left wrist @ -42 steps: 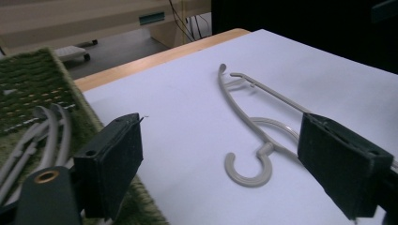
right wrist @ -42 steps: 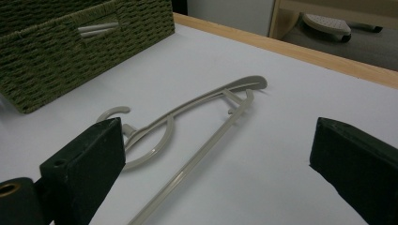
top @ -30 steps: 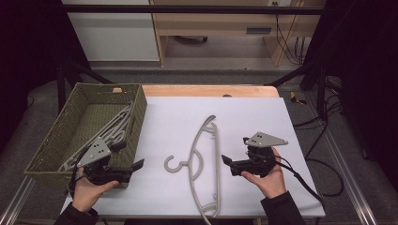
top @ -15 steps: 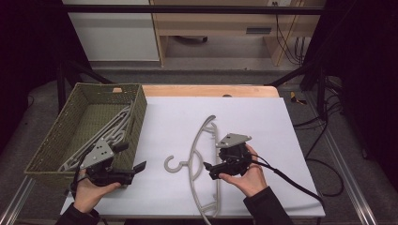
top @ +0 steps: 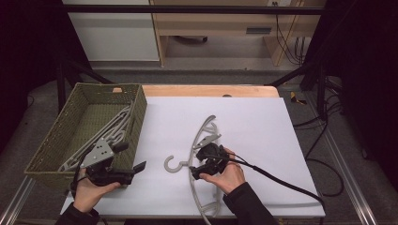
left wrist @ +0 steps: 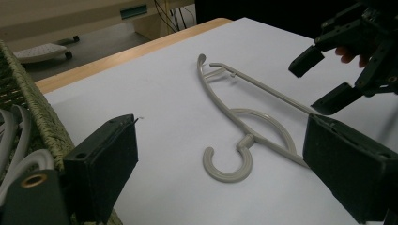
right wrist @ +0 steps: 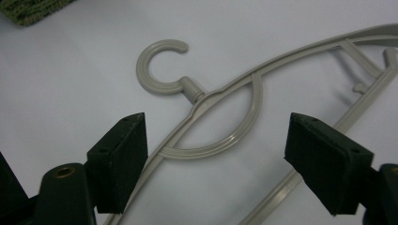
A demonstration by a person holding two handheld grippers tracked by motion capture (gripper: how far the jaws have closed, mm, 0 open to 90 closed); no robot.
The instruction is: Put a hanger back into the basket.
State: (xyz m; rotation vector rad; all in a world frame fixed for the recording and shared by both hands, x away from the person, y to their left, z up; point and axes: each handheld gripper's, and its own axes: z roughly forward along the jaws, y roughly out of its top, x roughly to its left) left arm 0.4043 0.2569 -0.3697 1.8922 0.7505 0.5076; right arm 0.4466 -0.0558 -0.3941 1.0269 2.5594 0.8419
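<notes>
Item: grey plastic hanger (top: pixel 199 154), one piece, lying flat on the white surface (top: pixel 263 126) near the middle of its near edge, hook turned toward the basket side, one arm running toward the far edge and the other reaching the near edge. Status: not yet lifted. Item: green woven basket (top: pixel 51 140), standing at the left edge of the surface, its near corner just beside the left gripper; contents, several grey hangers of the same pattern (top: pixel 110 133), stacked aslant against the inner wall. These count as stowed. Item: right gripper (top: pixel 199 165), held in the right hand directly over the hanger's neck; its fingers (right wrist: pixel 119 157) stand spread on either side of the curved brace below the hook, and they have just been closing, with the hanger's frame between them but no pad pressing on it in the right gripper view. Item: left gripper (top: pixel 133 169), held in the left hand at the near left corner of the surface, beside the basket wall, pointed toward the hook; fingers (left wrist: pixel 105 164) spread wide, nothing between them. Progress, as judged from the layout: the work appears to be gathering hangers into the basket; most are in, and one remains on the surface. Remaining: close on the neck, lift, carry across to the left edge, and lay the piece with the others.
</notes>
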